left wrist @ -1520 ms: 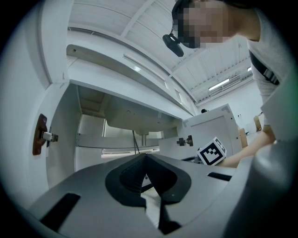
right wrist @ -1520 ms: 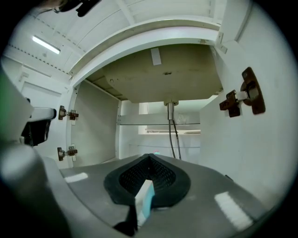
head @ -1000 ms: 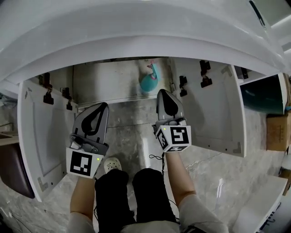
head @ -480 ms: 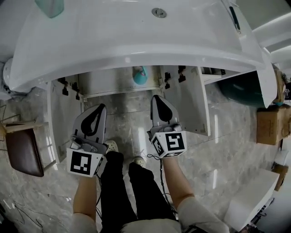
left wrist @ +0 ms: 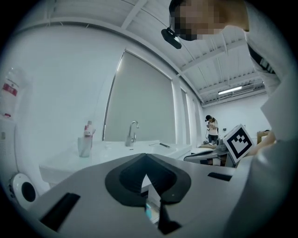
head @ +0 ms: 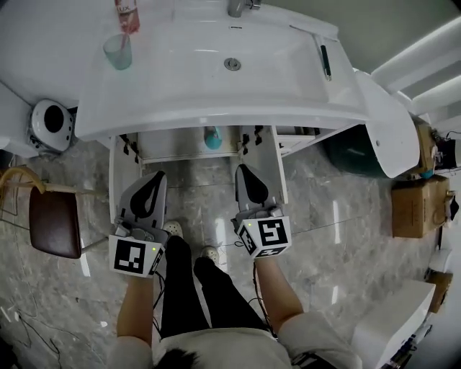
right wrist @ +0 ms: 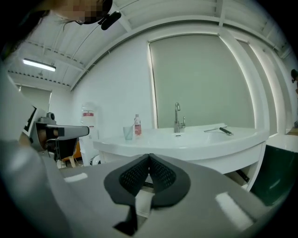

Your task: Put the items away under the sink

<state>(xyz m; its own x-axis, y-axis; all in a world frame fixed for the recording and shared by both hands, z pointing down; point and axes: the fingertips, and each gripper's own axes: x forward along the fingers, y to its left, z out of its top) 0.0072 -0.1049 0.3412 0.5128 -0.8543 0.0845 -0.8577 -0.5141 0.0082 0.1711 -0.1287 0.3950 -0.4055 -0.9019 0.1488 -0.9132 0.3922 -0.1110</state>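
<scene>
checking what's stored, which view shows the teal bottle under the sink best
Head view: the teal bottle shows in the cabinet beneath the basin. Left gripper view gives only a teal sliver behind its jaws; right gripper view, nothing.

"LUX" label on the pink bottle (head: 127,14)

Your left gripper (head: 155,177) and right gripper (head: 243,170) hold their jaws together, empty; beyond the jaws, a bottle (head: 212,138) stands under the sink (head: 288,79).
</scene>
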